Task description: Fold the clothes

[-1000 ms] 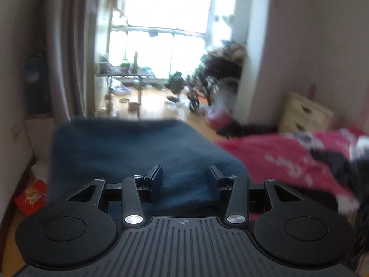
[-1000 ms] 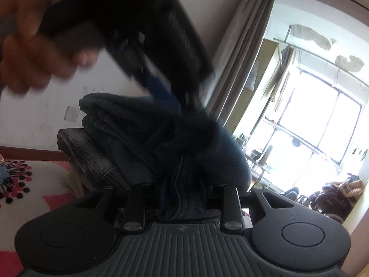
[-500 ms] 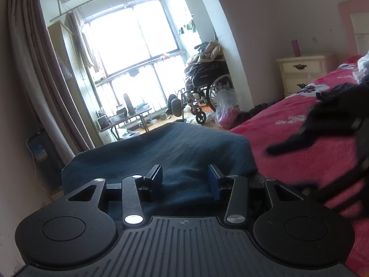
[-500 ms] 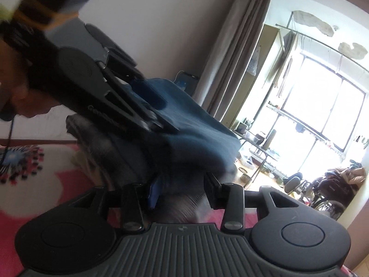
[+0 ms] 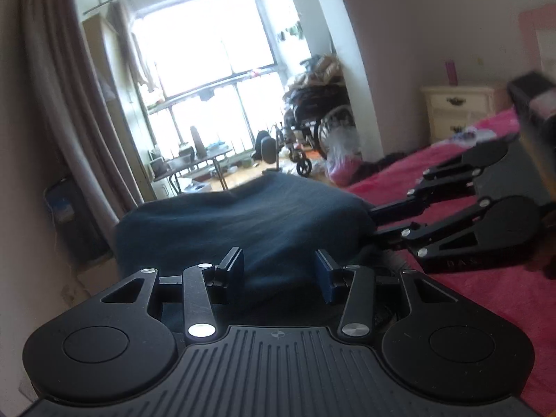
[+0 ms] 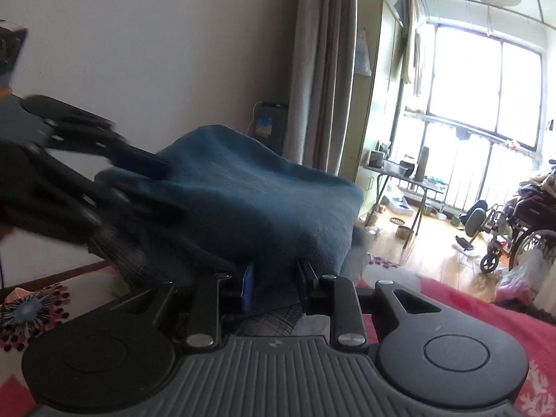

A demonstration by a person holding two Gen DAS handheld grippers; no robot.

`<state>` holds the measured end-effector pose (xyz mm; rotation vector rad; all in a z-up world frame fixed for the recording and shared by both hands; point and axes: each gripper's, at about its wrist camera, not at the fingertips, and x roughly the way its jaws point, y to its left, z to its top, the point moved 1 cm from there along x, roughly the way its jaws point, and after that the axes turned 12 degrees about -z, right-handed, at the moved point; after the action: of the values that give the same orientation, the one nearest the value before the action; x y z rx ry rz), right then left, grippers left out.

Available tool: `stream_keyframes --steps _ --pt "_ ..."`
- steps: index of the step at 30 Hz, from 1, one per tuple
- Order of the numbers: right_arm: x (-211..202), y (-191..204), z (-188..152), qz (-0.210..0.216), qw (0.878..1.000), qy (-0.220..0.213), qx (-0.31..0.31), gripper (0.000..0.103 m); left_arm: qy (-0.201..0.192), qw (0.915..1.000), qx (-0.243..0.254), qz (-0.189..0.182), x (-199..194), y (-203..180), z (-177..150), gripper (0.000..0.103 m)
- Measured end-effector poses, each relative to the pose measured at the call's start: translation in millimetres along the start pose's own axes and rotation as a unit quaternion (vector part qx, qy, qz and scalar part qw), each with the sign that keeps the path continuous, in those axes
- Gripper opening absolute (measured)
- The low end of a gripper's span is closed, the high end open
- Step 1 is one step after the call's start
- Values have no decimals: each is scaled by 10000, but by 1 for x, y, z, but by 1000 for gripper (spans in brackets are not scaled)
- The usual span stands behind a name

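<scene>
The blue garment point(image 5: 243, 222), at the bed point(image 5: 486, 299) edge, is pinched by the left hand-held gripper point(image 5: 278, 271). The jaws of the right hand-held gripper point(image 6: 274, 278) have just been closing on its fabric. Both held edges should be kept level and taut.

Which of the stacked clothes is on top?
The dark blue garment is on top; the grey checked one lies underneath it.
</scene>
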<state>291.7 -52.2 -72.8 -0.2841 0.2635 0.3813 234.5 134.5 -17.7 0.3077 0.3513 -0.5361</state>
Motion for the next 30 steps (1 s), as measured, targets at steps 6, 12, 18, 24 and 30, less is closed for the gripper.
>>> stream_keyframes --steps 6,12,18,24,30 --pt "-4 5 4 -49 9975 -160 -691 28 284 9981 -421 340 1 39 -12 45" --pt "-9 19 15 -83 9950 -272 -959 27 176 9982 79 574 3 27 -27 49" --pt "-19 29 23 123 9950 -409 -899 28 165 9979 -31 623 0 28 -27 49" --pt "-6 45 -2 -15 9897 -89 -1431 27 239 9973 51 698 -7 24 -23 51" --pt "-34 34 -5 -60 9942 -79 -1070 27 236 9958 -142 871 -18 28 -20 54"
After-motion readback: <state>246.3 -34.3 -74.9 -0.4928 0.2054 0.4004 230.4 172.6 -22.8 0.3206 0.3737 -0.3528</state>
